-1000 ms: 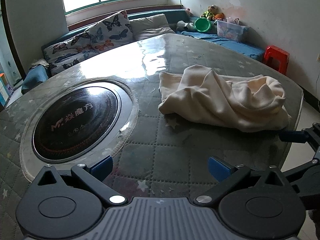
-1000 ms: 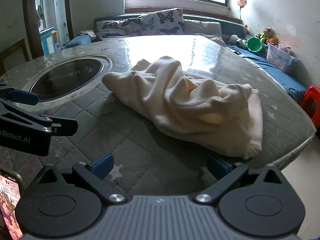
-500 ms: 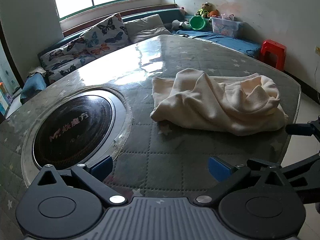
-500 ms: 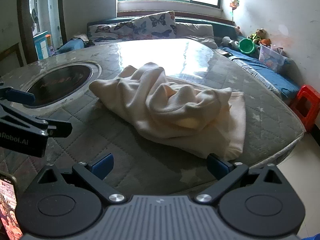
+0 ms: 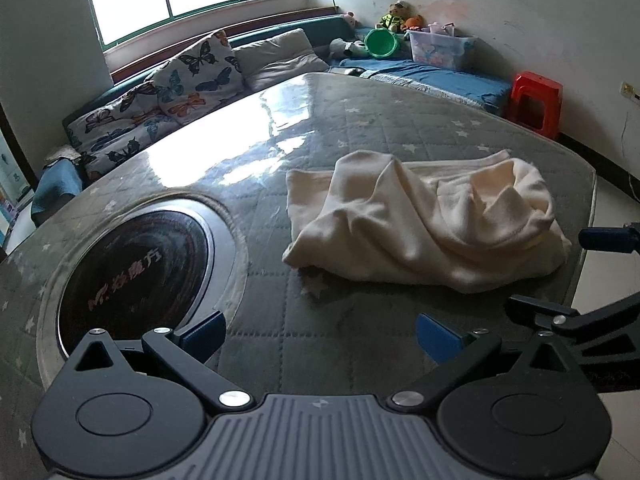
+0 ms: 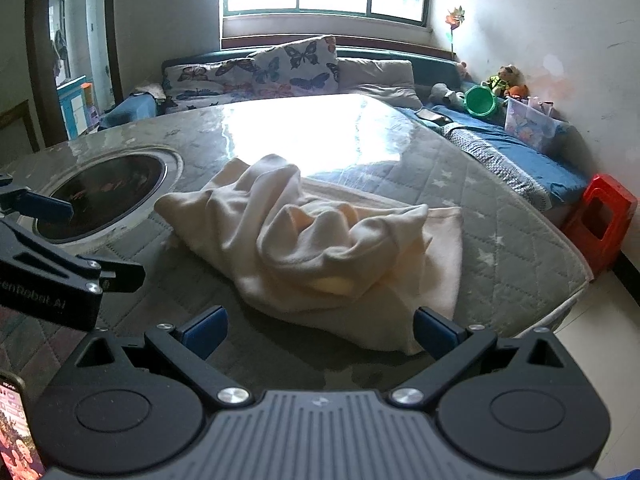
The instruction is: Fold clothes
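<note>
On the far left sits the round dark cooktop [image 5: 132, 268], sunk into the quilted grey table [image 5: 360, 128], and nothing about it matters to the job except that it marks where the left gripper [image 5: 320, 330] hangs: jaws spread wide, empty, above bare quilting just short of the cloth. Compared with a second ago the cooktop has slid further left and lower in this view and the garment has come nearer the centre, so the left tool has swung toward its target.

Move to the middle and there it is, the cream garment [image 5: 424, 224], a crumpled heap near the table's right-hand edge, one flat layer showing beneath the bunched folds. No fold has been started; by my reading this is only the approach.

Over on the right, the right gripper [image 6: 320, 330] is also gaping wide and holding nothing, and the cloth's near hem [image 6: 384, 340] now lies right between its blue fingertips [image 6: 438, 332]. A second ago that hem sat further ahead, so this hand has closed in too. In its view the other tool [image 6: 48, 268] pokes in from the left.

What it means: both hands look set to pinch an edge and spread the heap flat.
</note>
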